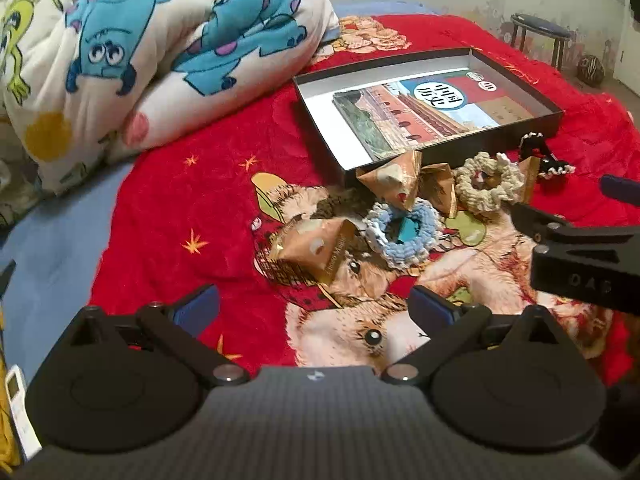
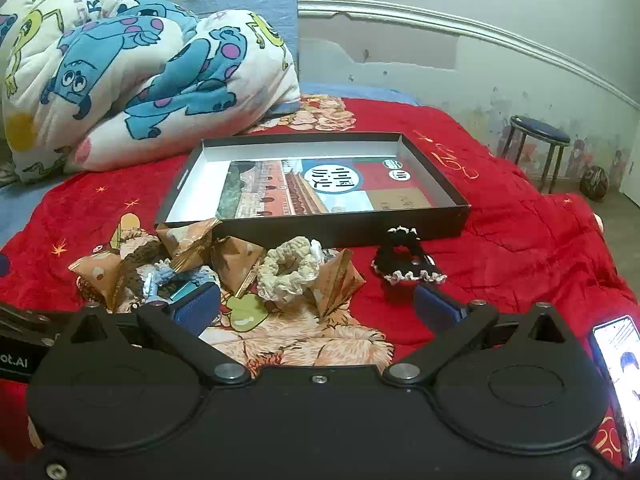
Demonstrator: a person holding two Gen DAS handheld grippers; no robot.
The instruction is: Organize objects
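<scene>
Left wrist view first: the left tool (image 1: 314,306) hangs over the red plush bedspread (image 1: 168,200), jaws spread wide, nothing between its blue pads. Just ahead lies a gold-brown pyramid snack packet (image 1: 316,246), touching a light-blue crocheted scrunchie (image 1: 400,232). Beyond those sit two more gold packets (image 1: 396,182) and a cream crocheted scrunchie (image 1: 490,182), crowded against the near wall of the shallow black cardboard box (image 1: 316,120). A picture book with a red palace cover (image 1: 416,116) lies flat inside that box. A black scrunchie with white trim (image 1: 540,156) rests by the box's near right corner. The right tool (image 1: 576,216) reaches in from the right edge, over the bed.

Over to the right wrist view: the right tool (image 2: 318,306) is wide apart too, empty, tilted down at the cluster. The cream scrunchie (image 2: 290,272) sits dead ahead among the packets (image 2: 188,242), the black one (image 2: 406,258) apart to the right, all in front of the box (image 2: 340,232). A monster-print white quilt (image 2: 120,76) is bundled behind, and a lit phone (image 2: 618,376) lies at right.
</scene>
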